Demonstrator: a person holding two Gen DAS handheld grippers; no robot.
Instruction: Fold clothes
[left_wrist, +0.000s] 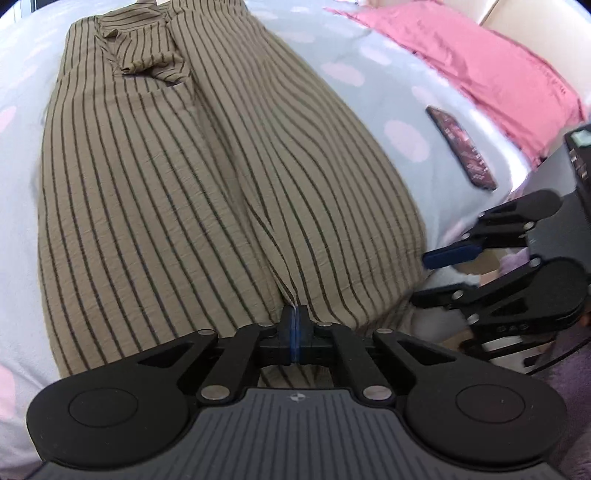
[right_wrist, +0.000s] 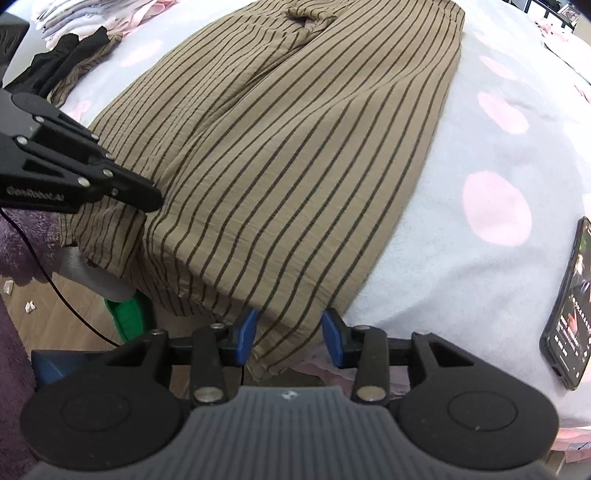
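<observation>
Our left gripper (left_wrist: 296, 325) has its blue-padded fingers (left_wrist: 289, 325) pressed together on the near hem of the tan, dark-striped woven garment (left_wrist: 207, 177), which lies spread along the pale blue bedcover with pink spots (left_wrist: 369, 66); our right gripper (left_wrist: 439, 273) hangs beside the hem's right corner, with the black phone (left_wrist: 461, 147) and pink pillow (left_wrist: 480, 62) beyond. In the right wrist view, our right gripper's blue fingers (right_wrist: 245, 332) stand apart, straddling the garment's overhanging corner without touching it; bare bedcover stretches rightward to the phone.
</observation>
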